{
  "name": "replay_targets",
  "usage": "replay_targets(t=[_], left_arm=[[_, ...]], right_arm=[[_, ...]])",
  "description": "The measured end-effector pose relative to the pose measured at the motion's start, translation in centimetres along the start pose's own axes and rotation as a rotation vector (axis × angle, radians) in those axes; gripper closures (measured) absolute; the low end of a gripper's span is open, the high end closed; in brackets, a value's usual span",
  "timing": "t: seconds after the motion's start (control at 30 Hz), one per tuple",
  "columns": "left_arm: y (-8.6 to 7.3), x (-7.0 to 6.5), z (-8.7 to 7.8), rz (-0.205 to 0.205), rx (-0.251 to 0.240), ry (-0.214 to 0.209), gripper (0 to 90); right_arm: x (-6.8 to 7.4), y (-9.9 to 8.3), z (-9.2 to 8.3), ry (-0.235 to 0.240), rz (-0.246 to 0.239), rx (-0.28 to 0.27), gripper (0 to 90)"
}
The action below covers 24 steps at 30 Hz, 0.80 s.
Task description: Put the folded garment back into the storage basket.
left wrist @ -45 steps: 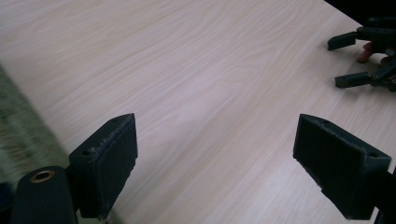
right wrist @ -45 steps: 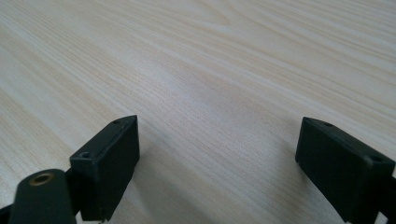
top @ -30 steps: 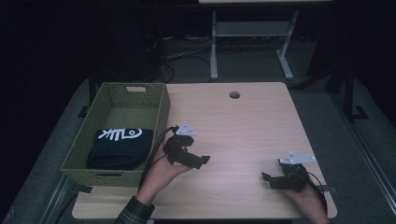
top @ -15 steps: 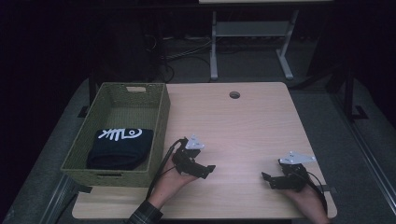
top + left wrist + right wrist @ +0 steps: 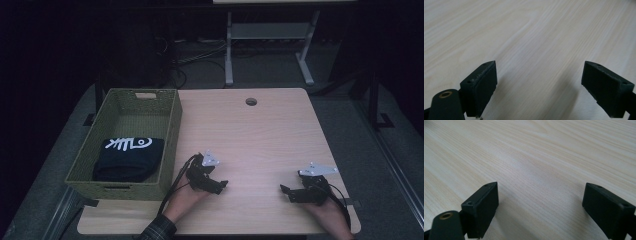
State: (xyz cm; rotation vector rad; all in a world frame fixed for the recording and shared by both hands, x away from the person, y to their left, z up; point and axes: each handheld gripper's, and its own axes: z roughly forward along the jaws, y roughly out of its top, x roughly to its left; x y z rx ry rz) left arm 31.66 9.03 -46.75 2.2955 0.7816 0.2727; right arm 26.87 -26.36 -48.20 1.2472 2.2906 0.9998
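While left claw [image 5: 216, 184] gapes, folded garment [image 5: 129, 158] lies apart, in basket [image 5: 170, 131].

One woven basket [image 5: 170, 131], one folded dark garment [image 5: 129, 159], one table [image 5: 260, 135], and two tools, left [image 5: 216, 186] and right [image 5: 290, 193].

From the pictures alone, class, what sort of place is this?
Probably a lab or workshop recording bench: a bare wooden table with a cable hole, loose cables on the dark floor, another table's metal legs behind.
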Motion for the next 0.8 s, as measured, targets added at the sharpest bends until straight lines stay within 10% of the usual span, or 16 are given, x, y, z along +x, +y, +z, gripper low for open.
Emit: replay_targets(t=[0.8], left_arm=[[-0.95, 0.01, 0.50, 0.005, -0.062, 0.027, 12.8]], right_arm=[[0.02, 0.00, -0.01, 0.002, -0.002, 0.001, 13.1]])
